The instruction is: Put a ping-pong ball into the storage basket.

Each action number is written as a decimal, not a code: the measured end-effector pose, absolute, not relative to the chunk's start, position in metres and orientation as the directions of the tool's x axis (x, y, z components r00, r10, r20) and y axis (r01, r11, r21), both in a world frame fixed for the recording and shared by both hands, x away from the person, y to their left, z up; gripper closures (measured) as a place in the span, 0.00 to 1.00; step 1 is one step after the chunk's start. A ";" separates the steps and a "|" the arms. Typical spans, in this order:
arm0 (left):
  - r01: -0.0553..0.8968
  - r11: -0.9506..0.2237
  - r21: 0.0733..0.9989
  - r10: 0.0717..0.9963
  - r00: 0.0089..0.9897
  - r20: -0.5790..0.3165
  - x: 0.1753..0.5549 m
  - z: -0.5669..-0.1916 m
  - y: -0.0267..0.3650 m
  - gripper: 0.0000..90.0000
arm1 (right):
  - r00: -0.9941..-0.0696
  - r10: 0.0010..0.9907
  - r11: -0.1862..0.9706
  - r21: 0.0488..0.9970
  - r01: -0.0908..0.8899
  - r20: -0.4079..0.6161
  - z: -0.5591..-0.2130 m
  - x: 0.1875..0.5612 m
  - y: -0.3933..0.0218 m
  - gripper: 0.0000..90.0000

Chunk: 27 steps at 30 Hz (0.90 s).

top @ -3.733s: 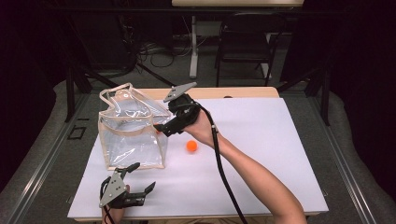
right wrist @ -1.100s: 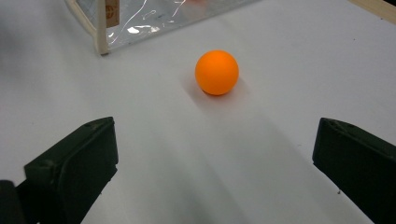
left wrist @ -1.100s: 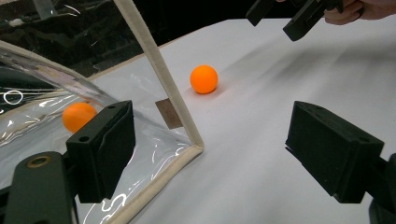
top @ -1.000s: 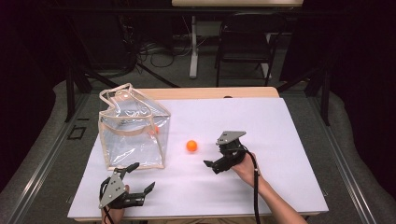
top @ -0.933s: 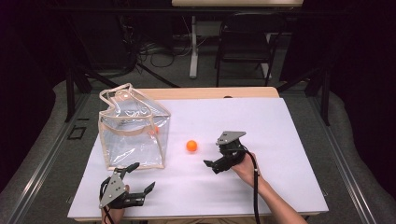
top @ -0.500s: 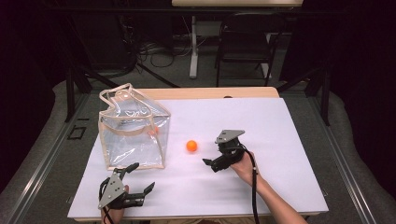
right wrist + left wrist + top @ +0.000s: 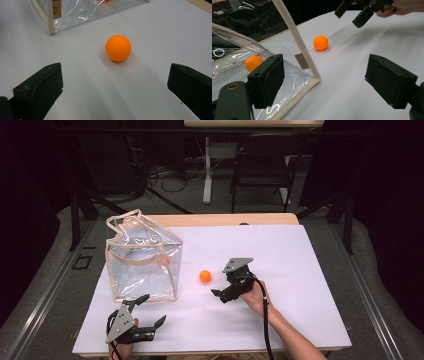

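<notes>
An orange ball (image 7: 205,276) (image 7: 320,42) (image 7: 118,48) lies on the white table cover, just right of a clear plastic bag (image 7: 142,257) (image 7: 297,42) with beige trim. A second orange ball (image 7: 162,260) (image 7: 253,63) shows through the bag's wall, inside it. My right gripper (image 7: 220,295) (image 7: 115,85) is open and low over the table, a short way right of the loose ball and pointing at it, with nothing between its fingers. My left gripper (image 7: 151,310) (image 7: 332,80) is open near the front edge, facing the bag's front corner.
The white cover (image 7: 300,265) stretches wide to the right and front of the ball. A strip of wooden tabletop (image 7: 225,220) shows at the far edge. A dark chair (image 7: 260,165) and floor cables stand beyond the table.
My right gripper has come away from the bag's top and dropped to the table right of the loose ball. Over the last second it has barely moved. The left gripper stays put.
</notes>
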<state>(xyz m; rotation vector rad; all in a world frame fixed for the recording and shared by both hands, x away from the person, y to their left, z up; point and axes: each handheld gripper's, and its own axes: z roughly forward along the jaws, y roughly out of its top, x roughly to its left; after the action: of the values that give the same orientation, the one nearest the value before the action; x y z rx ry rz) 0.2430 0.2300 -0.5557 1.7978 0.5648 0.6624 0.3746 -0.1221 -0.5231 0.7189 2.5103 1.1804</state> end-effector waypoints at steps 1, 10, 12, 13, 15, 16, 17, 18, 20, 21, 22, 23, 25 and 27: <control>0.058 -0.298 0.953 0.664 0.730 0.163 0.243 -0.556 0.230 0.17 | -0.839 0.544 0.542 0.777 0.320 -0.033 -0.523 0.375 -0.122 0.00; 0.068 -0.298 0.952 0.665 0.731 0.156 0.245 -0.557 0.229 0.17 | -0.839 0.545 0.522 0.788 0.326 -0.013 -0.522 0.383 -0.115 0.00; 0.067 -0.293 0.954 0.669 0.727 0.154 0.244 -0.557 0.230 0.17 | -0.839 0.543 0.527 0.785 0.325 -0.017 -0.523 0.385 -0.112 0.00; 0.067 -0.287 0.955 0.671 0.726 0.151 0.244 -0.557 0.230 0.17 | -0.842 0.539 0.531 0.785 0.320 -0.021 -0.523 0.386 -0.110 0.00; 0.070 -0.298 0.952 0.668 0.728 0.156 0.245 -0.557 0.229 0.17 | -0.842 0.540 0.532 0.784 0.320 -0.023 -0.524 0.388 -0.107 0.00; 0.071 -0.300 0.951 0.665 0.730 0.155 0.245 -0.557 0.229 0.17 | -0.843 0.537 0.534 0.783 0.317 -0.025 -0.524 0.389 -0.106 0.00; 0.067 -0.302 0.951 0.663 0.732 0.159 0.244 -0.557 0.230 0.17 | -0.843 0.538 0.535 0.782 0.320 -0.023 -0.524 0.390 -0.105 0.00; 0.067 -0.300 0.952 0.666 0.729 0.159 0.244 -0.556 0.230 0.17 | -0.843 0.538 0.537 0.781 0.319 -0.026 -0.524 0.390 -0.104 0.00; 0.064 -0.299 0.952 0.666 0.728 0.160 0.243 -0.556 0.230 0.17 | -0.844 0.536 0.534 0.784 0.317 -0.024 -0.523 0.392 -0.103 0.00; 0.063 -0.302 0.951 0.666 0.727 0.163 0.244 -0.556 0.231 0.17 | -0.844 0.536 0.533 0.785 0.315 -0.025 -0.523 0.392 -0.102 0.00; 0.063 -0.303 0.951 0.667 0.727 0.164 0.244 -0.556 0.231 0.17 | -0.844 0.535 0.534 0.785 0.314 -0.026 -0.523 0.393 -0.101 0.00; 0.062 -0.301 0.952 0.668 0.726 0.164 0.243 -0.556 0.231 0.17 | -0.846 0.533 0.532 0.786 0.315 -0.022 -0.524 0.394 -0.101 0.00; 0.062 -0.302 0.951 0.666 0.727 0.164 0.243 -0.556 0.230 0.17 | -0.846 0.532 0.543 0.779 0.315 -0.028 -0.527 0.395 -0.099 0.00; 0.066 -0.303 0.951 0.666 0.728 0.162 0.243 -0.556 0.230 0.17 | -0.847 0.532 0.539 0.778 0.323 -0.018 -0.530 0.397 -0.098 0.00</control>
<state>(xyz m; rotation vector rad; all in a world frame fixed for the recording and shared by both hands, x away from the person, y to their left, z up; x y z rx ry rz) 0.2427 0.2303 -0.5564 1.8025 0.5749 0.6625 0.3973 -0.0984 -0.5295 0.7163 2.5266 1.1994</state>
